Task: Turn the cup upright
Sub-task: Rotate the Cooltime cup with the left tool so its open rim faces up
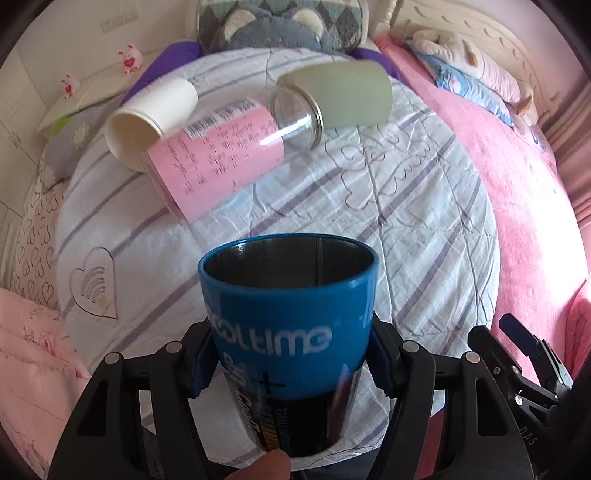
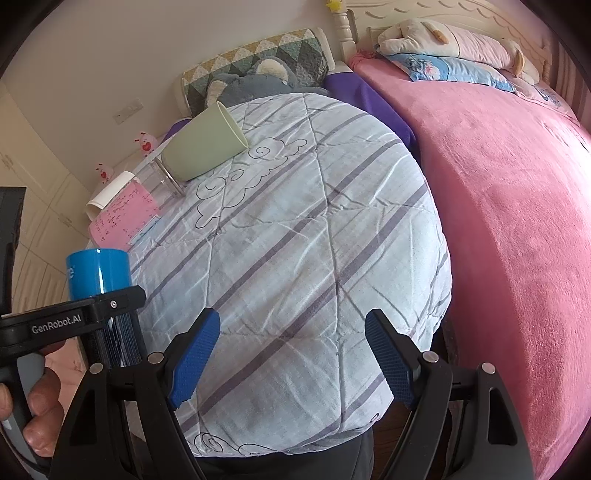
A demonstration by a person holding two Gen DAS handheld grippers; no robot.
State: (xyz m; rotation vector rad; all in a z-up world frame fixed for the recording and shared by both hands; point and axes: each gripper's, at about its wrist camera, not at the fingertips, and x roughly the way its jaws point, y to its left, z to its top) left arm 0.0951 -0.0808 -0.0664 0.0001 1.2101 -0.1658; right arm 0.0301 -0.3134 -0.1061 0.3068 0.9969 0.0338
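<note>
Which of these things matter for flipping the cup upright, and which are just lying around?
In the job:
blue cup
left gripper, clamped on it
right gripper, open

Lying about:
white paper cup
pink-labelled glass jar
green cup
plush toy

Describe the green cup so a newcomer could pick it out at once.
On the striped quilt, look to the far end near the grey plush toy. The green cup lies there on its side, its base against a clear glass jar. It is the only matte pale-green vessel; the white paper cup lies further left.
</note>
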